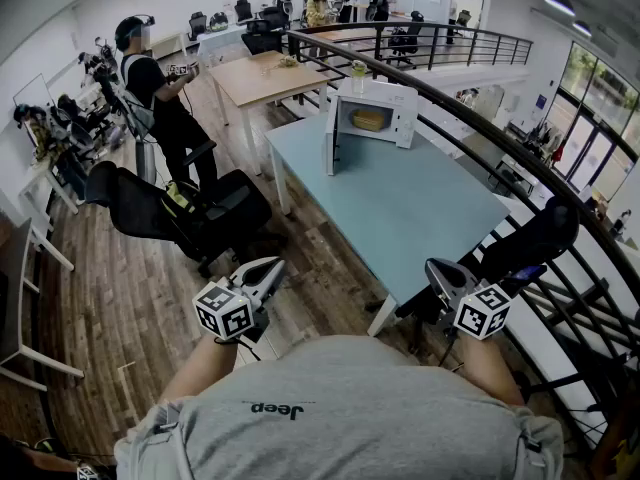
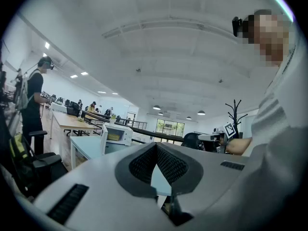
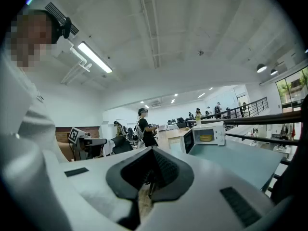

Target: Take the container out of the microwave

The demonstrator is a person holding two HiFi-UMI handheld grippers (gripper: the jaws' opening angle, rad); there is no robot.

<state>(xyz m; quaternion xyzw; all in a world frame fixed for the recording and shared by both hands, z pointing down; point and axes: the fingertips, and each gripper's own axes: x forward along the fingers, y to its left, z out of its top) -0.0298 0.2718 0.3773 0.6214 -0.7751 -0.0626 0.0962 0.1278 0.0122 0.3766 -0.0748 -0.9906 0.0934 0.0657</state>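
As left gripper (image 1: 268,268) hovers level, right gripper (image 1: 440,271) hovers alongside.

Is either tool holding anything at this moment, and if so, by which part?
Nothing is held. The left tool and right tool are both shut and empty; the container sits inside the open microwave.

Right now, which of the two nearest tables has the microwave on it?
The pale blue table, the one nearer the person; the open microwave stands at its far end. The wooden table behind it has none.
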